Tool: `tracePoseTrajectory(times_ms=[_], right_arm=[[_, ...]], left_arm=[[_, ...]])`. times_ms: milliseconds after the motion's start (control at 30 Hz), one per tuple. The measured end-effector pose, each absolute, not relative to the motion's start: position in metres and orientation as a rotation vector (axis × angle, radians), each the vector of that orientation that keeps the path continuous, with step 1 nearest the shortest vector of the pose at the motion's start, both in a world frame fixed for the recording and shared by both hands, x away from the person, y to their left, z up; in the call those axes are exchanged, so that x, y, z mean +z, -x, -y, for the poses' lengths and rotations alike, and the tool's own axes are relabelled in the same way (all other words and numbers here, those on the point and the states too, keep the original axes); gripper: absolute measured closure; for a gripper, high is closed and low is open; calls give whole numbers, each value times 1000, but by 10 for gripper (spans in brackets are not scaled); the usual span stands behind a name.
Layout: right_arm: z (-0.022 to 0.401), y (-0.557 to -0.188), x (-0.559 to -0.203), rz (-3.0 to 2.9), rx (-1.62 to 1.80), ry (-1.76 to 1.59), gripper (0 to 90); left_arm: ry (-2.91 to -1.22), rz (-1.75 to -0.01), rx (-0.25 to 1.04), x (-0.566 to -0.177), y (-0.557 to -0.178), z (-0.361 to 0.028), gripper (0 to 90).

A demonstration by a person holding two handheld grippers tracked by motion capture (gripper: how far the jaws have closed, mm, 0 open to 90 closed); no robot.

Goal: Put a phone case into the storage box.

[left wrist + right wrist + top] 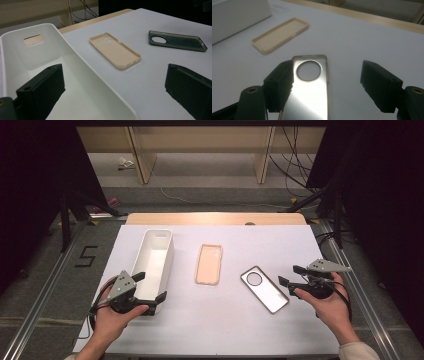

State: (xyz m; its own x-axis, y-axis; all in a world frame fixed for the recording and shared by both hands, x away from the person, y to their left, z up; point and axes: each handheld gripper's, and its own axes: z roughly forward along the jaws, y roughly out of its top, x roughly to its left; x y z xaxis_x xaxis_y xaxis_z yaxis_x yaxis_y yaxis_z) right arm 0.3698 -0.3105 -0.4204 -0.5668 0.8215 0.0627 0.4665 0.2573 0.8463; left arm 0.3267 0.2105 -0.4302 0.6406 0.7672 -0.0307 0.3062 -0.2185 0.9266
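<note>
Even overhead light leaves the white worktop (210, 320) bright against dark surroundings; glare sheens the clear phone case (308, 95) (shadows stay soft), and the near jaws blur.

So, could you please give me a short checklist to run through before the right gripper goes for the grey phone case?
1. Right gripper jaws open: ok, they stand wide apart.
2. Grey phone case lies flat on the table: ok.
3. Case lined up between the right jaws: not ok, in the right gripper view it sits toward one jaw.
4. Beige phone case out of the way: ok, it lies apart from the grey one.
5. White bin free to receive: ok, nothing lies inside it.
6. Left gripper open at the bin's near end: ok.
</note>
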Motion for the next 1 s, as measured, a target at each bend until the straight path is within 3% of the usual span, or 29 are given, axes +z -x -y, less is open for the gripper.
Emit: tracePoseTrajectory(times_ms=[533, 600, 633, 667, 700, 733, 767, 800, 833, 1000], right_arm=[[304, -384, -431, -2189, 1162, -1215, 323], [304, -387, -432, -2185, 1158, -1228, 409], [302, -389, -433, -2211, 1122, -1223, 565], [302, -389, -433, -2211, 1122, -1223, 565], [299, -391, -433, -2255, 1048, -1220, 707], [299, -391, -433, -2255, 1048, -1220, 707], [295, -394, -434, -2306, 985, -1209, 835], [295, -394, -434, -2306, 985, -1209, 835], [292, -397, -436, -2355, 918, -1208, 900], [287, -401, -445, -2435, 768, -1216, 900]], left_arm=[[-1800, -861, 543, -430, -327, -210, 22], [-1799, -861, 544, -430, -327, -210, 22], [-1800, -863, 544, -430, -327, -210, 23], [-1800, -863, 544, -430, -327, -210, 24], [-1801, -863, 541, -431, -328, -209, 24], [-1801, -863, 541, -431, -328, -209, 24], [-1801, -863, 542, -431, -328, -209, 24], [-1801, -863, 542, -431, -328, -209, 24], [-1799, -862, 543, -430, -328, -210, 24], [-1797, -863, 543, -430, -328, -210, 26]])
